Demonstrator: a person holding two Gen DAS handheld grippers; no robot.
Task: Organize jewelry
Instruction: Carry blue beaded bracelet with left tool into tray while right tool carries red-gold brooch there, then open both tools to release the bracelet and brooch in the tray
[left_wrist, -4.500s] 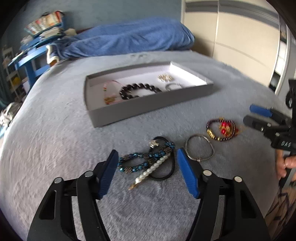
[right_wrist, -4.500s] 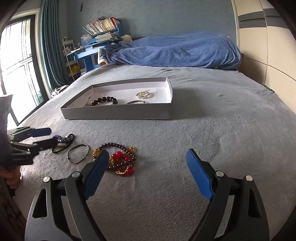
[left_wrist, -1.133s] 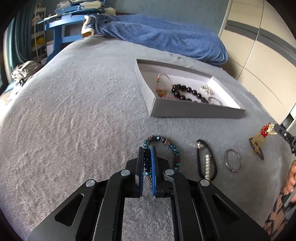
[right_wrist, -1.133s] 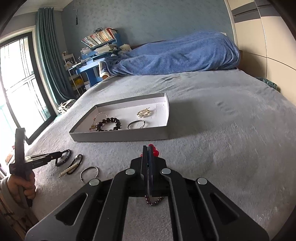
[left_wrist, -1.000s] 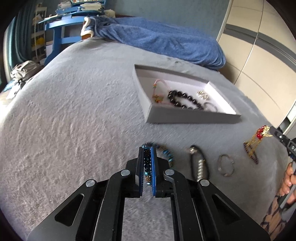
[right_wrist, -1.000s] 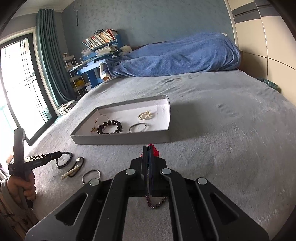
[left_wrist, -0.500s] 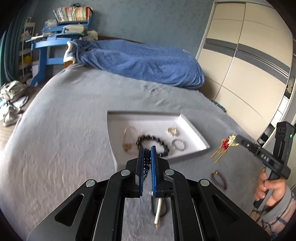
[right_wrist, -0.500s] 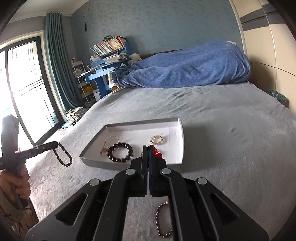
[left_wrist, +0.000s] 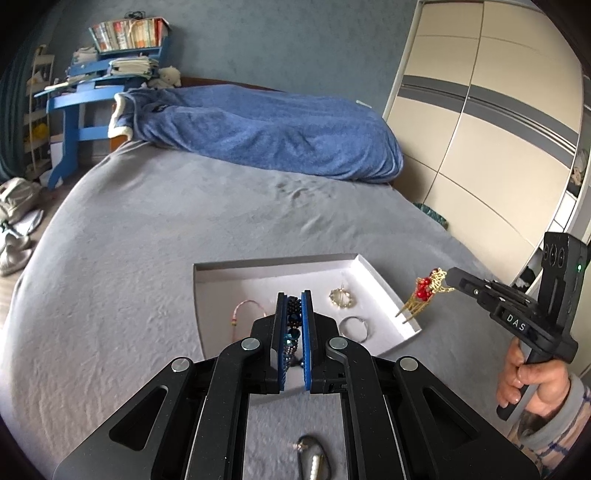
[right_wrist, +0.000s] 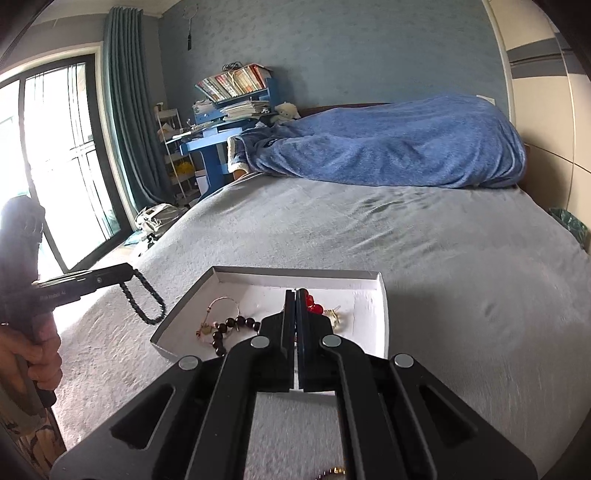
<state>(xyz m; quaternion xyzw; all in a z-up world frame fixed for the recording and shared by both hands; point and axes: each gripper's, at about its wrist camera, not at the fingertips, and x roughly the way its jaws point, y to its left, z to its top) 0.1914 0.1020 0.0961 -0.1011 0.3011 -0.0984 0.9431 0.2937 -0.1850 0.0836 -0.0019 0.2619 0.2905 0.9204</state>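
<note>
A shallow grey tray (left_wrist: 384, 286) with a white floor lies on the grey bed; it also shows in the right wrist view (right_wrist: 382, 306). It holds a dark bead bracelet (right_wrist: 231, 328), a thin pink bracelet (left_wrist: 240, 314), a gold piece (left_wrist: 341, 297) and a silver ring (left_wrist: 354, 326). My left gripper (left_wrist: 294, 295) is shut on the blue bead bracelet (left_wrist: 291, 325), held above the tray's near part; the bracelet hangs as a loop (right_wrist: 142, 301) left of the tray. My right gripper (right_wrist: 296, 293) is shut on the red and gold bracelet (left_wrist: 424, 291), hanging above the tray's right edge.
A pearl hair tie (left_wrist: 314, 461) lies on the bed below my left gripper. A folded blue blanket (left_wrist: 266, 133) lies at the bed's far end. A blue desk with books (left_wrist: 103, 81) stands at the back left, and wardrobe doors (left_wrist: 498, 129) on the right.
Both grippers have risen and moved forward toward the tray with their bracelets. The tray now sits right under and ahead of both.
</note>
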